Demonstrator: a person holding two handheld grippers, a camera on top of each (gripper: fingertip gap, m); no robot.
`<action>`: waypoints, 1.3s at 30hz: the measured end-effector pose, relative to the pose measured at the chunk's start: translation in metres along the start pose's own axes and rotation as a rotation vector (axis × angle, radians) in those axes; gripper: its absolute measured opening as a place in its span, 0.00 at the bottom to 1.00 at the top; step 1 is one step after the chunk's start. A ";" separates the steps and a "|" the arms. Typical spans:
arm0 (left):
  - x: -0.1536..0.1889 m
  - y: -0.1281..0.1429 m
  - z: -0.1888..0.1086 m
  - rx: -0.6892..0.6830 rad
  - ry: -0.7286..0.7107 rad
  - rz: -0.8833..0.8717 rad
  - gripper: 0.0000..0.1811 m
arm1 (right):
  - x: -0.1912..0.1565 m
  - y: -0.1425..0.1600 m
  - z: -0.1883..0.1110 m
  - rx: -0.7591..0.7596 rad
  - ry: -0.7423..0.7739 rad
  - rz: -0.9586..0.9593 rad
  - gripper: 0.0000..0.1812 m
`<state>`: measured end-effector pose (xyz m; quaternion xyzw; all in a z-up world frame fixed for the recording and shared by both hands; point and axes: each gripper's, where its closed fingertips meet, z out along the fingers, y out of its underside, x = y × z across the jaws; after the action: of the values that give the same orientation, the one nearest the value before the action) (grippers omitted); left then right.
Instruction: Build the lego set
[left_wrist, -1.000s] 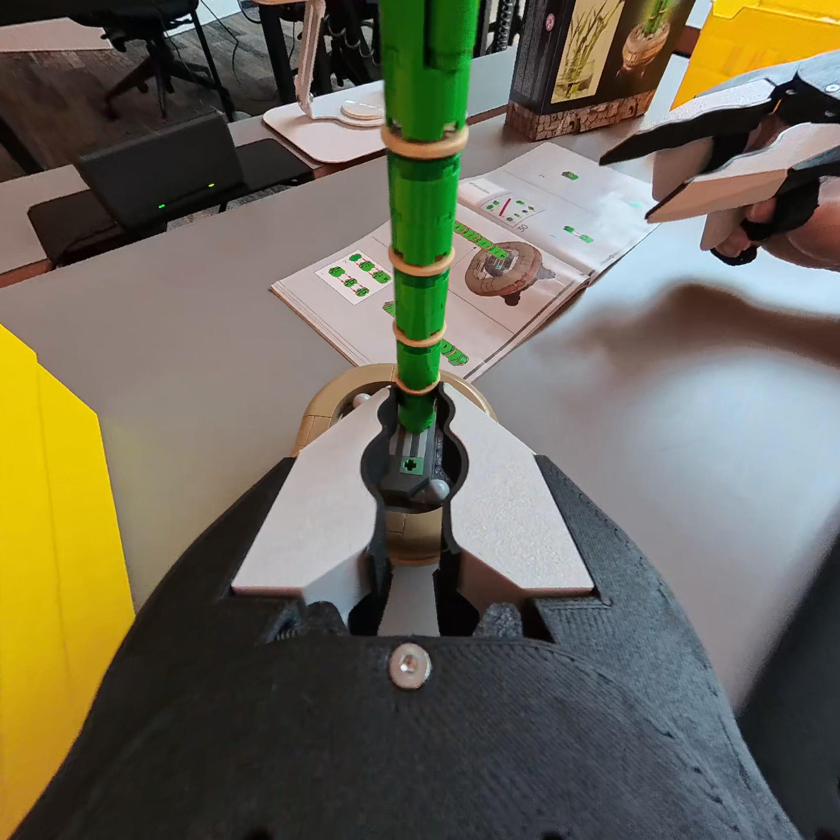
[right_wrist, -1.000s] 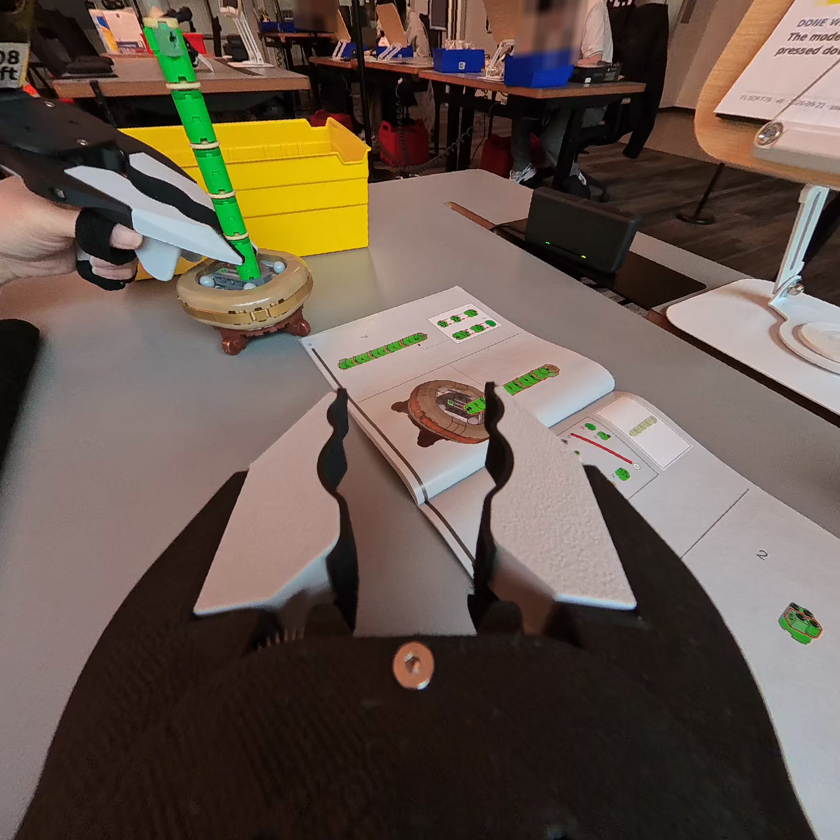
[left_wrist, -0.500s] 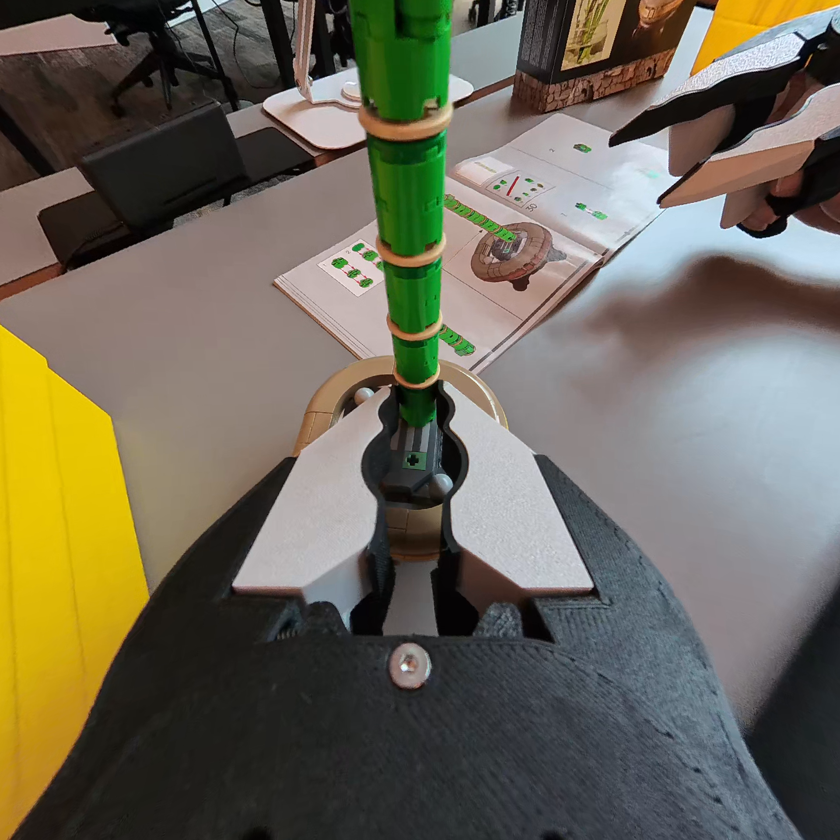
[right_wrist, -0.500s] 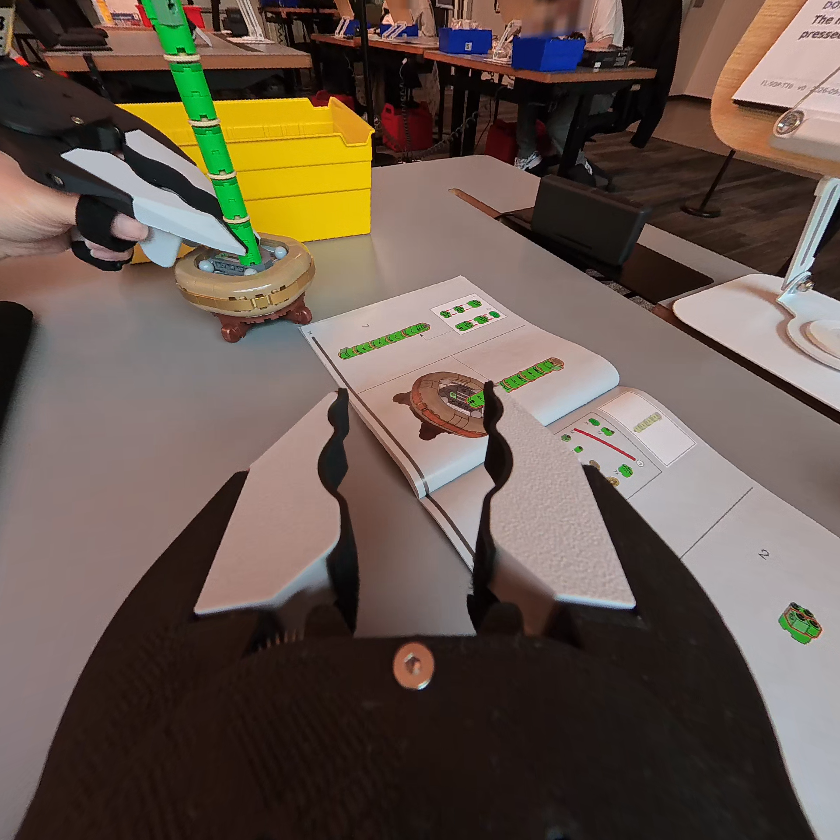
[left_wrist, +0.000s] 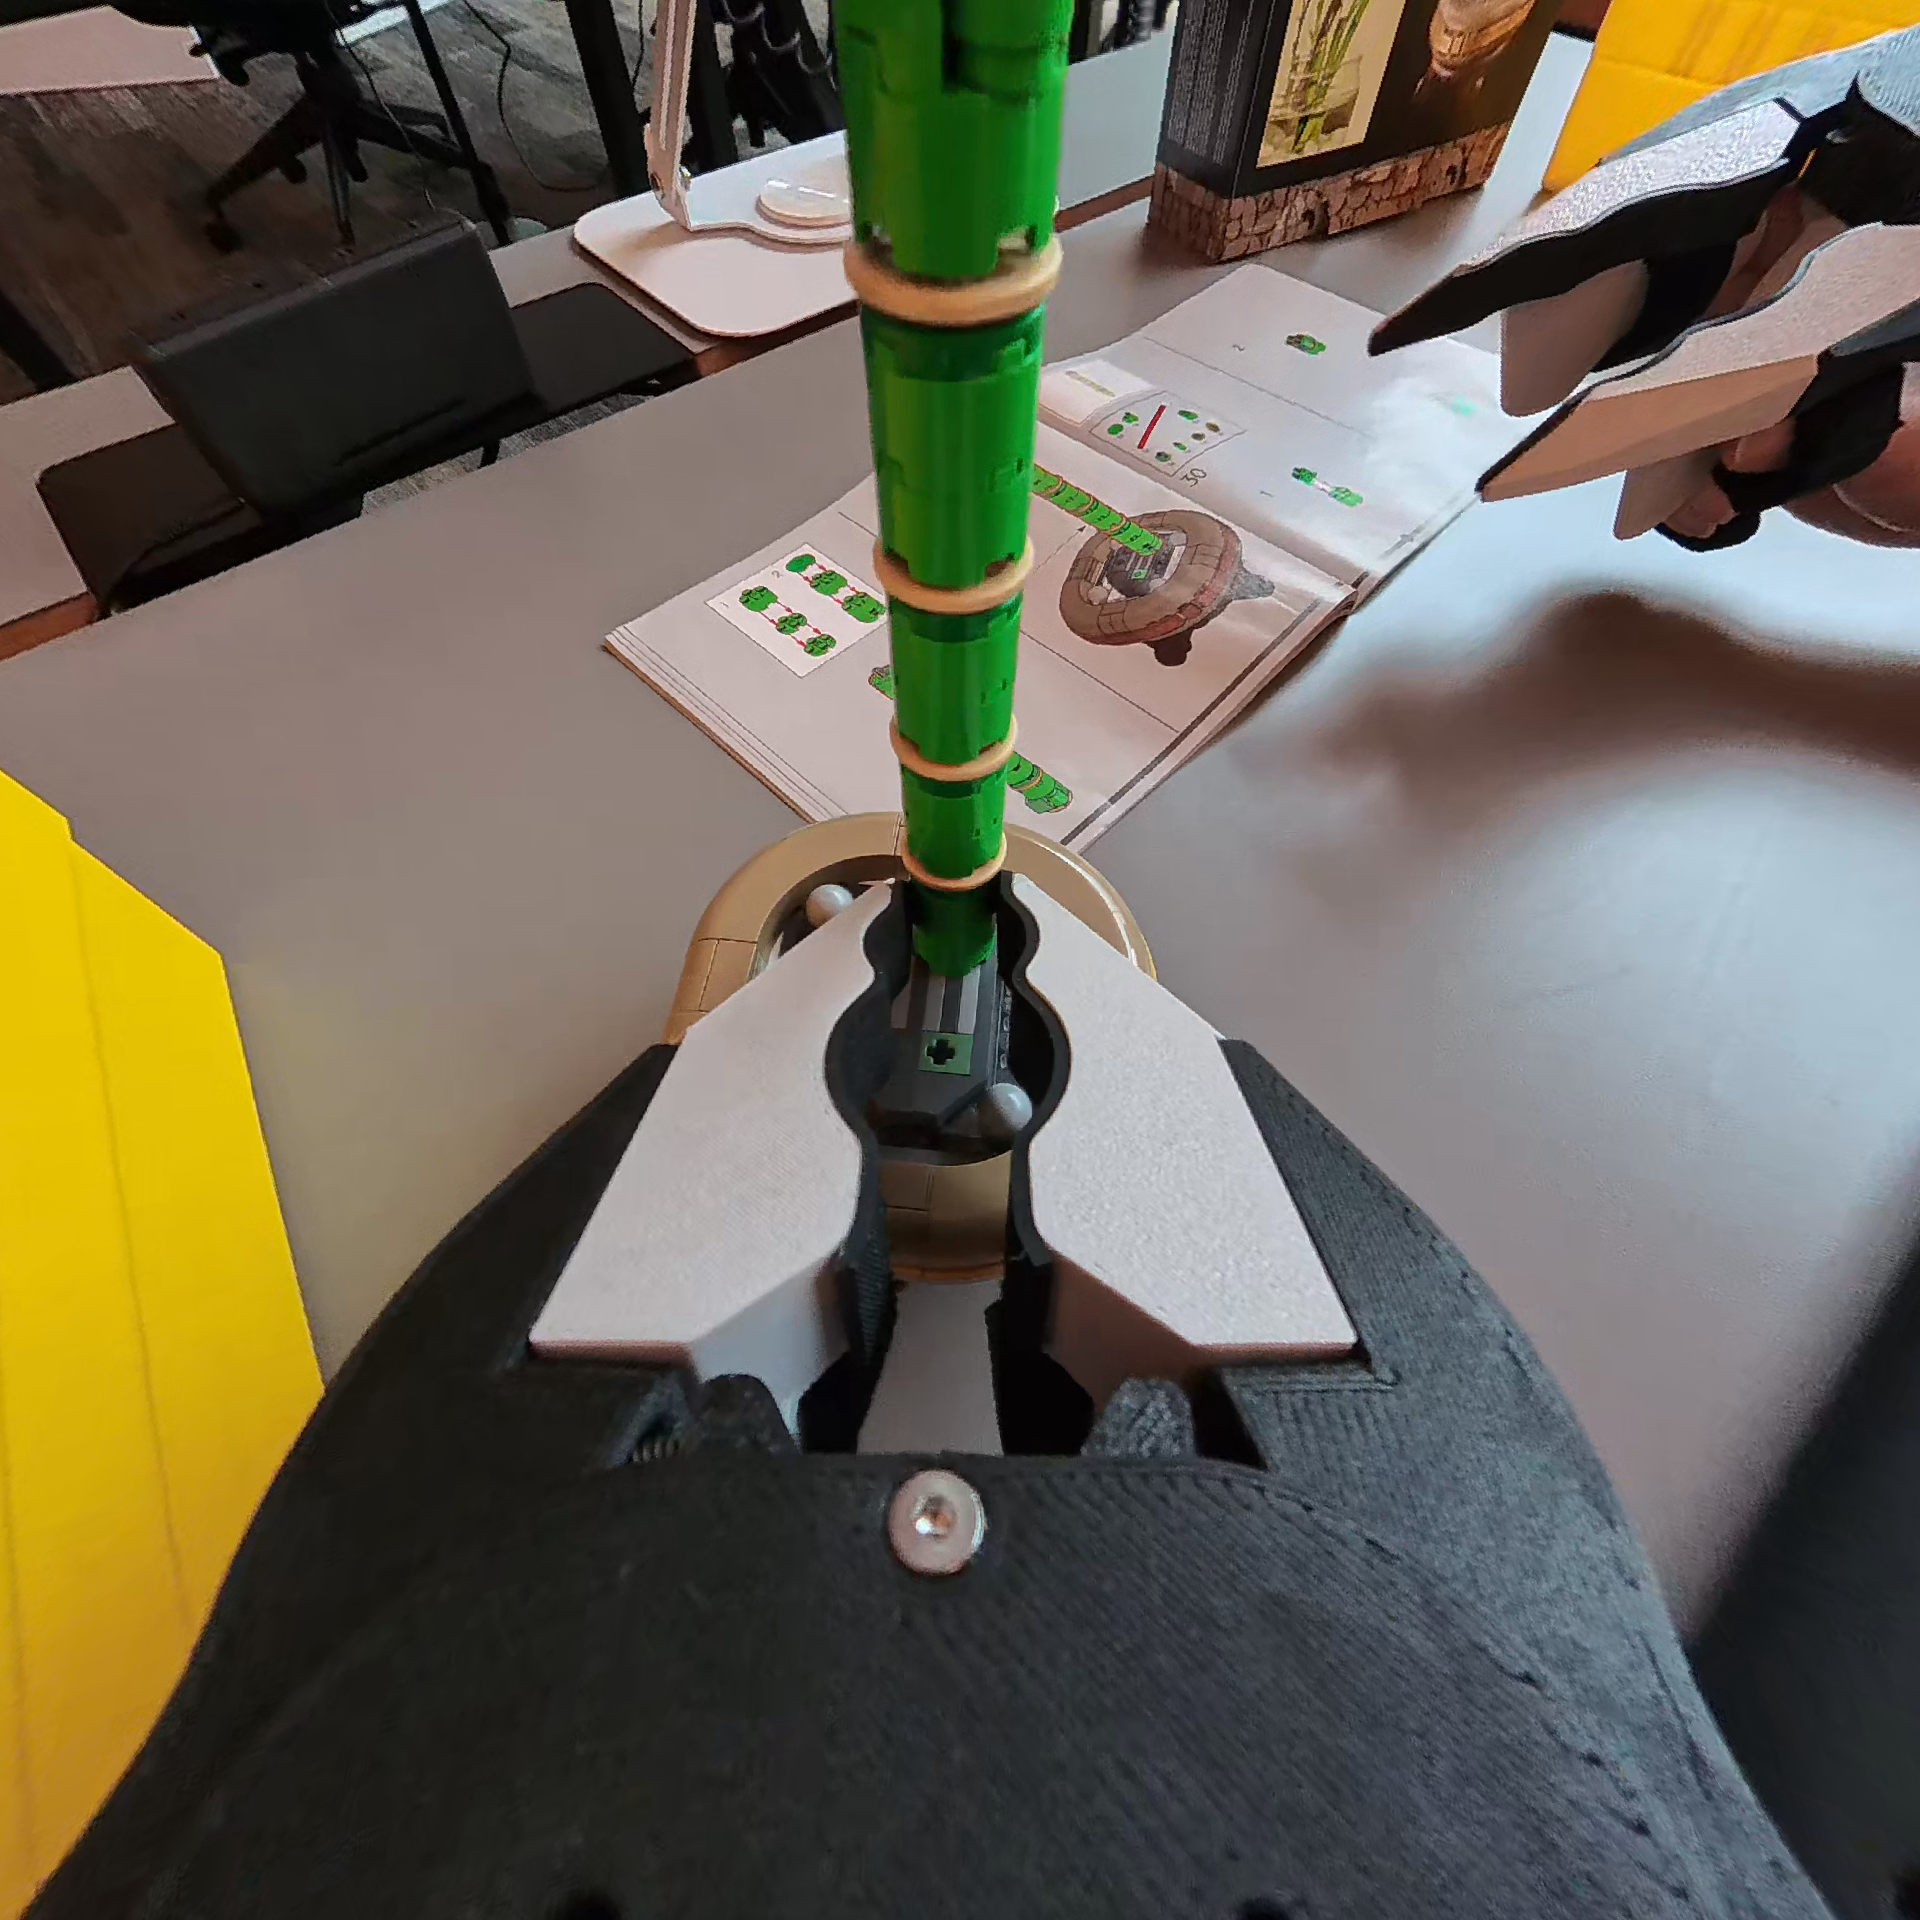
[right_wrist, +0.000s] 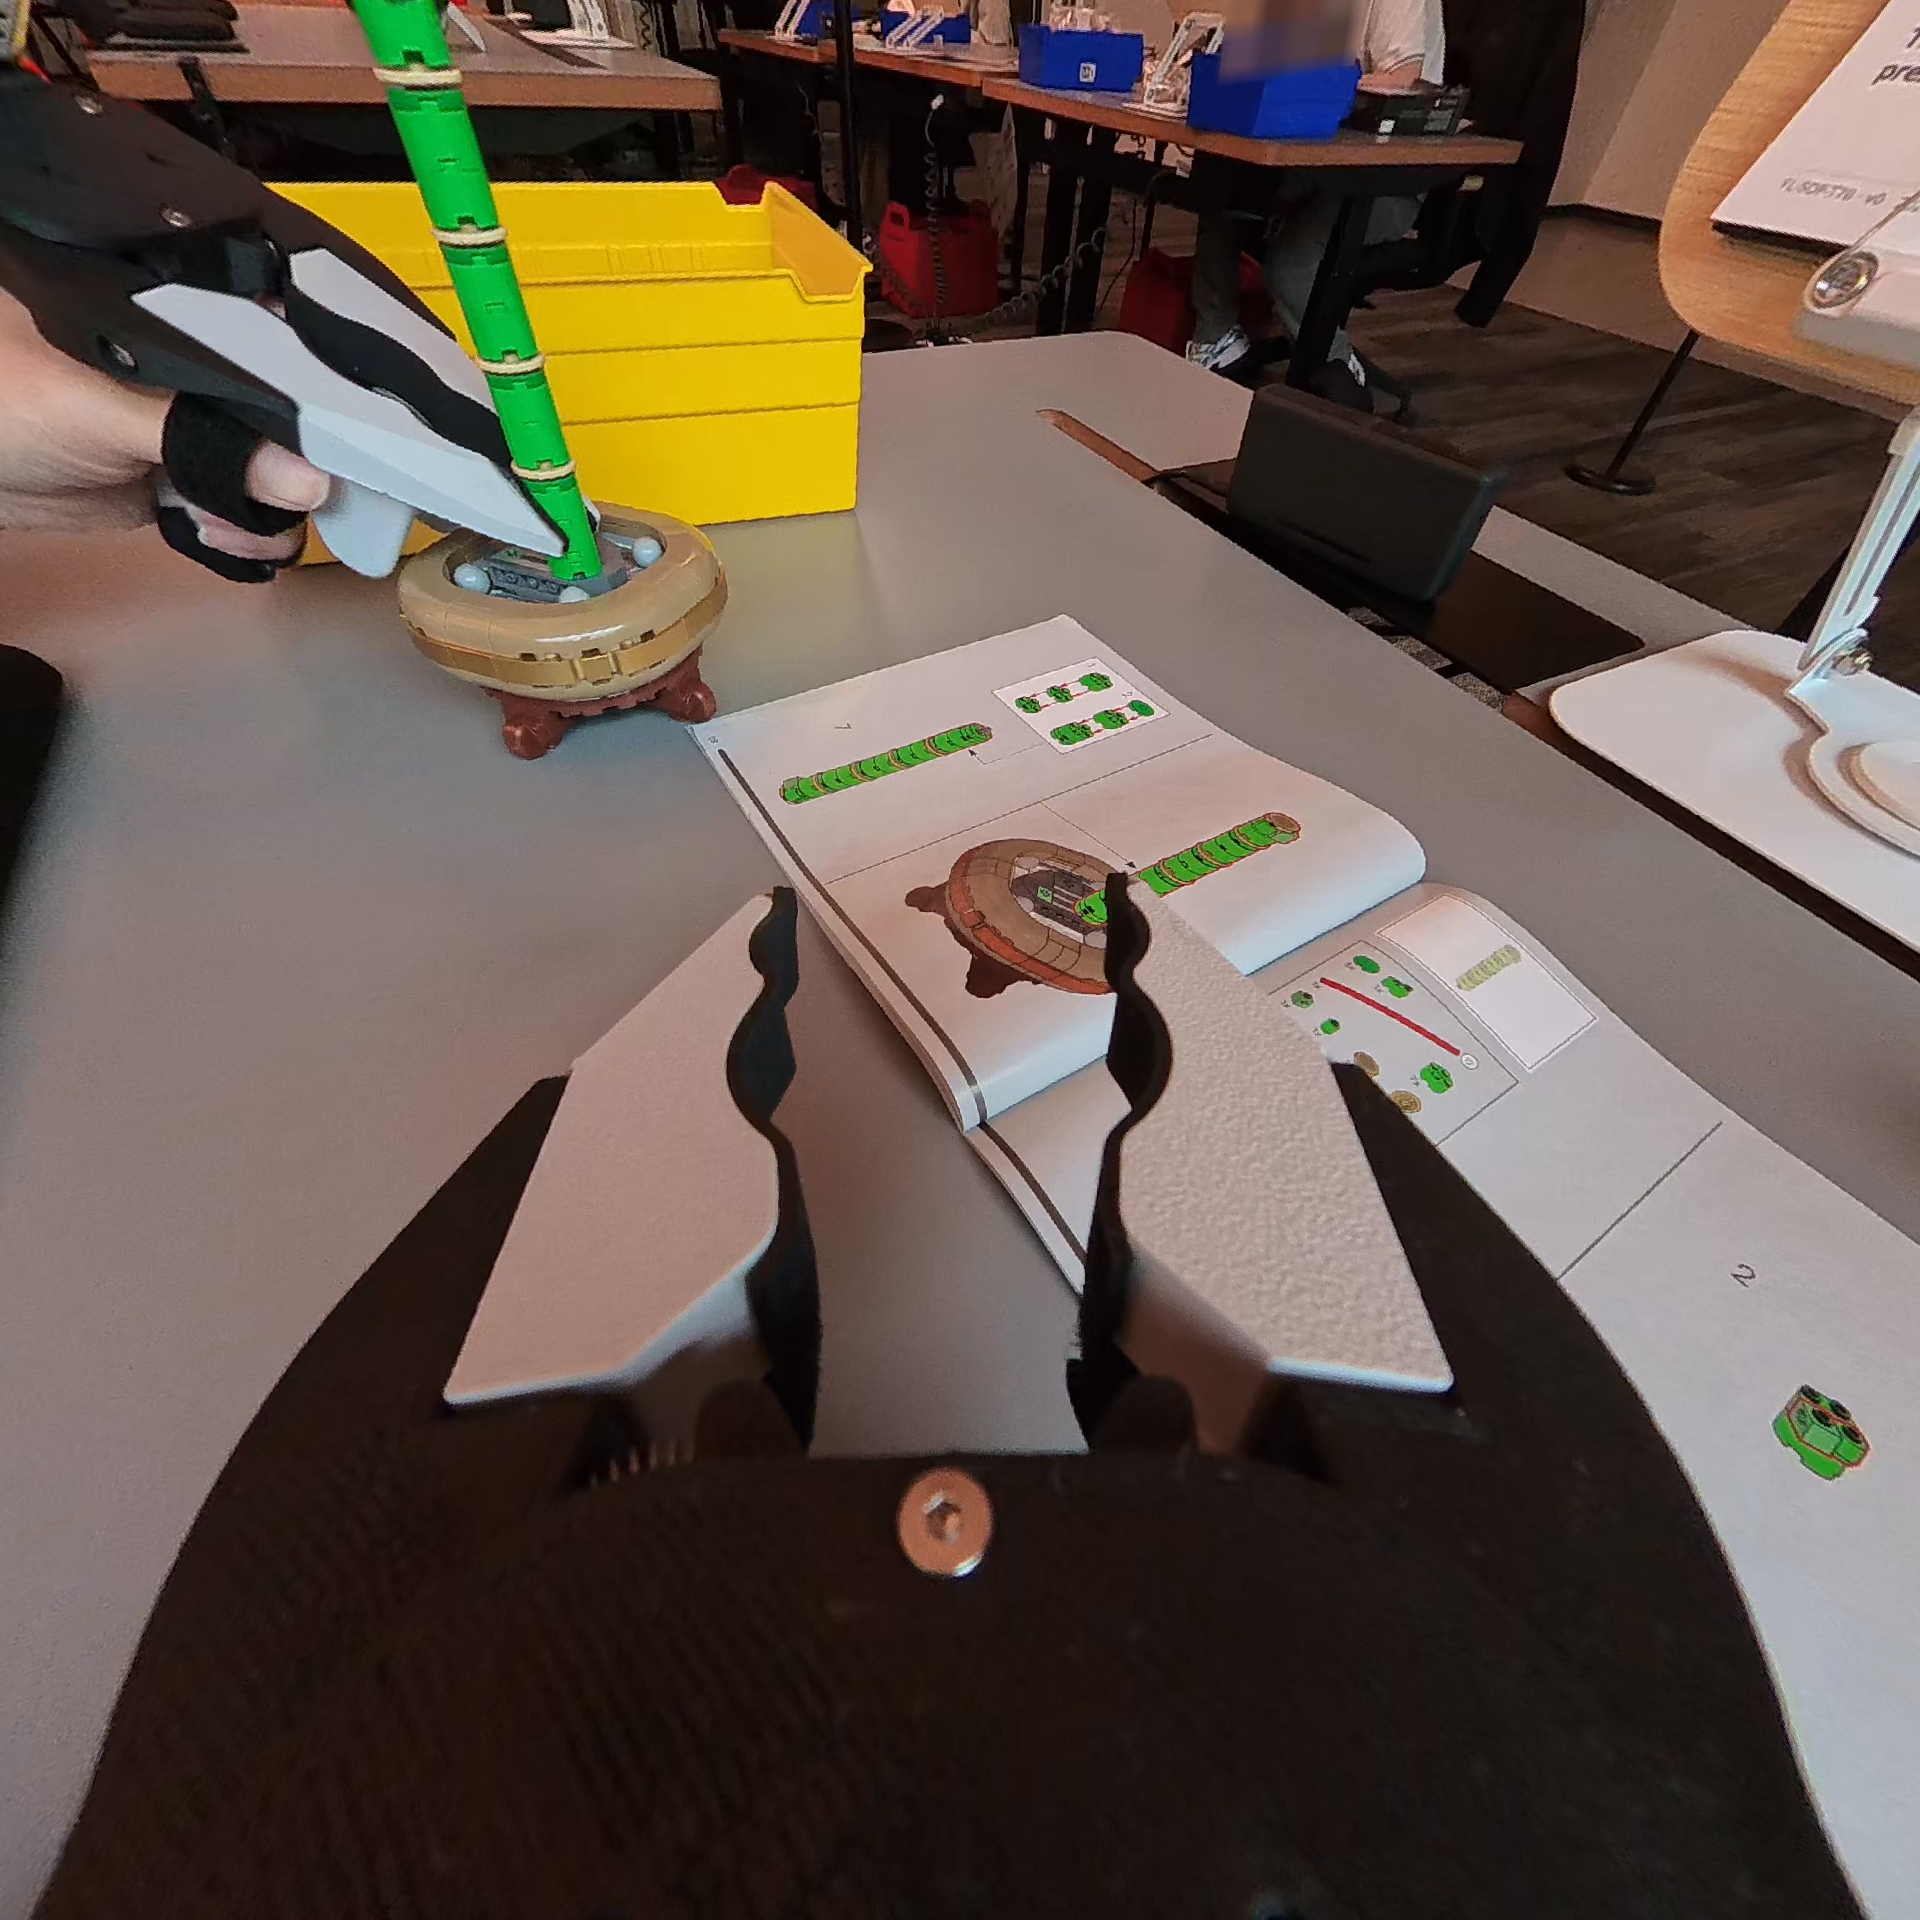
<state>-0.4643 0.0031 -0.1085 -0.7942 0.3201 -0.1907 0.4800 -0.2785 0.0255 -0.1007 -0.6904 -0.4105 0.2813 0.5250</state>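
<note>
One green stalk (left_wrist: 951, 499) upright in tan pot (right_wrist: 561, 623) | left tongs (left_wrist: 948, 914) grasping it | right tongs (right_wrist: 951, 914) released

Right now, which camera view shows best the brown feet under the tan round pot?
The right wrist view: the tan round pot appears from the side, so its brown feet are plain on the grey table. In the left wrist view the left tongs cover most of the pot, and no feet show.

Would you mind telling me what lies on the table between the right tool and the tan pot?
Bare grey table fills most of that stretch between the right tool and tan pot; the open instruction booklet edges in from the right, seen in the right wrist view.
</note>
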 end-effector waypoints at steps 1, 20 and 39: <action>0.001 0.000 -0.001 0.011 0.002 0.000 0.08 | 0.000 0.000 0.000 0.000 0.000 0.000 0.33; 0.001 -0.029 -0.010 0.162 -0.014 -0.011 0.08 | 0.000 -0.001 -0.001 -0.003 -0.001 -0.004 0.33; 0.006 -0.056 -0.025 0.311 0.001 -0.040 0.13 | 0.000 -0.001 -0.002 -0.008 -0.001 -0.014 0.33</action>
<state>-0.4569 0.0019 -0.0479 -0.7163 0.2712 -0.2479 0.5932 -0.2773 0.0247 -0.0989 -0.6897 -0.4166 0.2761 0.5239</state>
